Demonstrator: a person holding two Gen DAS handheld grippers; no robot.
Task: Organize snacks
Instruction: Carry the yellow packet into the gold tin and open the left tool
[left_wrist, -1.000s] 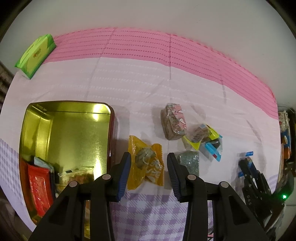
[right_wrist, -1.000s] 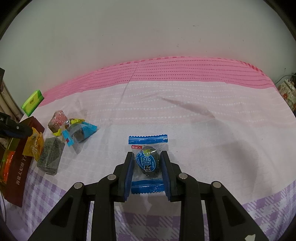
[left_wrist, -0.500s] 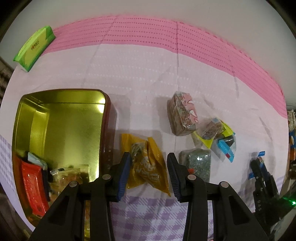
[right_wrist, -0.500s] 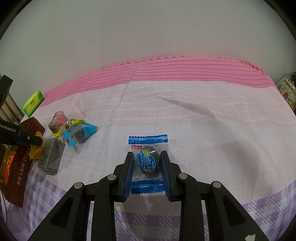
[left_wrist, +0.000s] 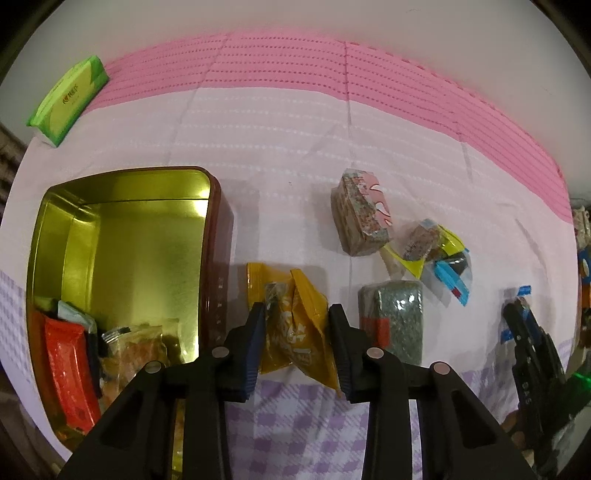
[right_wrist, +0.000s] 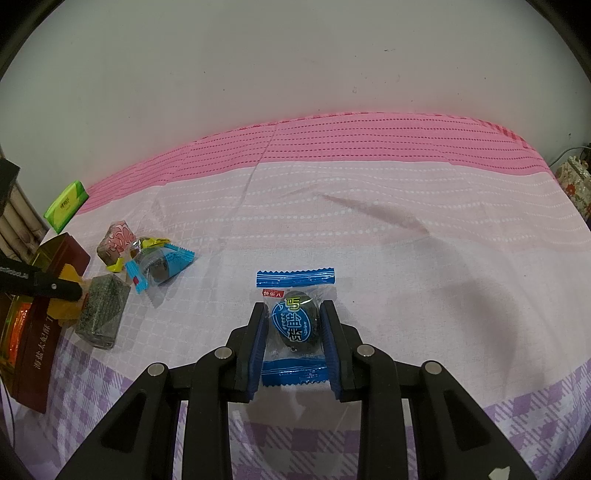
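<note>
Fingers (left_wrist: 255, 332) of left gripper (left_wrist: 295, 345) closing around yellow packet (left_wrist: 291, 325) beside tin (left_wrist: 218, 236) (grip the bulge, not foil); right gripper (right_wrist: 295, 341) clamped on blue candy (right_wrist: 295, 321).

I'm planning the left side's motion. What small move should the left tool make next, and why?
Probably finish closing. The left tool straddles the yellow snack packet and its jaws are closing, though gaps still show beside the wrapper. Lifting now might drop it short of the open tin alongside.
</note>
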